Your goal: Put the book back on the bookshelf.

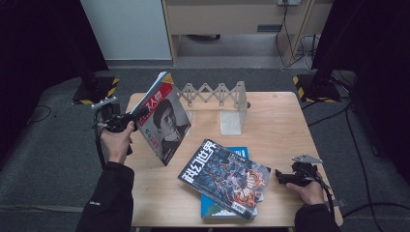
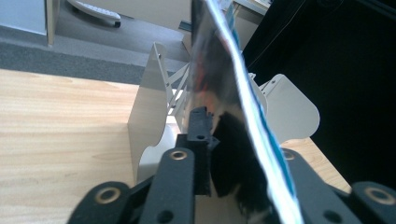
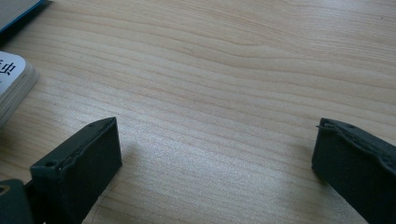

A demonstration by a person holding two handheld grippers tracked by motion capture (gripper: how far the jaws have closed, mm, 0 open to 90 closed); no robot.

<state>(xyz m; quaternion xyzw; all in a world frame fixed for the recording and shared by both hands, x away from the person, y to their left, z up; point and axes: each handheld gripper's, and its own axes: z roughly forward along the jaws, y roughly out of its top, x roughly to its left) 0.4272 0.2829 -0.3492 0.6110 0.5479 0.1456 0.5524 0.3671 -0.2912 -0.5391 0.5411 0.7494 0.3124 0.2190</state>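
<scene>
The left tongs (image 1: 138, 116) clamp a red-and-black portrait magazine (image 1: 167, 121), tilted above the wooden tabletop (image 1: 270, 125) just left of the grey accordion book rack (image 1: 220, 99). The right tongs (image 1: 280, 175) rest wide and empty beside stacked magazines (image 1: 225, 176).

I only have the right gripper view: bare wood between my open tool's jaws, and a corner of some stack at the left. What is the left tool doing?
Observer: The left tool is clamped on the edge of a portrait magazine, holding it tilted above the left side of the table.
Operator: Anything standing near it?
Observer: A white folding rack stands at the far edge, just beyond that magazine.
Operator: And the stack by my tool?
Observer: It is an illustrated magazine lying askew on a blue book, just left of the right tool.
</scene>
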